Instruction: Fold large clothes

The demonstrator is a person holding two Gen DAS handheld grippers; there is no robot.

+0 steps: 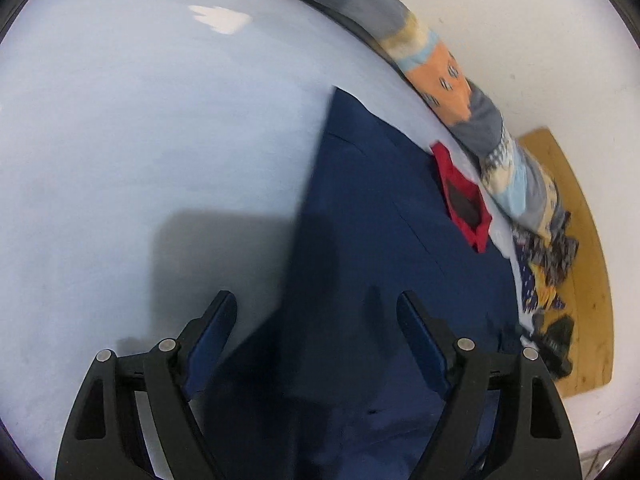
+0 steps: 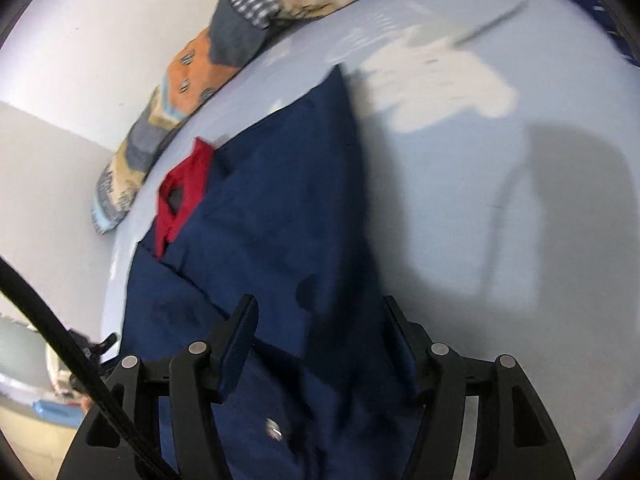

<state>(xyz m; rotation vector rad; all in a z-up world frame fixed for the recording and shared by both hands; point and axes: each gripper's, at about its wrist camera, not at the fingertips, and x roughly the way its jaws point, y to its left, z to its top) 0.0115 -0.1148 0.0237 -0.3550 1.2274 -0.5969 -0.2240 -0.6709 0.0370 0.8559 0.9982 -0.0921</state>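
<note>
On the pale blue bed sheet (image 1: 140, 140) the navy garment (image 1: 380, 220) lay spread out, red collar (image 1: 464, 200) at the far end near the patterned quilt (image 1: 440, 76) bunched along the wall side. Looked partly folded already: one long edge ran straight, with a layered flap visible in the right wrist view.

Left gripper (image 1: 318, 312): jaws wide apart, nothing held, poised over the near part of the cloth, one finger over sheet, the other over fabric. Right gripper (image 2: 320, 316): also wide apart and empty, straddling the garment (image 2: 280, 220) near its right edge.

Risks as I judged them:
- Both frames were motion-blurred, so a pinch made at that speed could miss the hem or grab only the top layer, and the fold would peel apart.
- Left gripper straddled the garment's edge; closing there might catch the sheet along with the cloth and drag it.
- Uneven grips between the two sides would skew the fold line.
- Far end sat close to the quilt (image 2: 224, 40); pushing fabric that way could snag the collar (image 2: 184, 196) against it.
</note>
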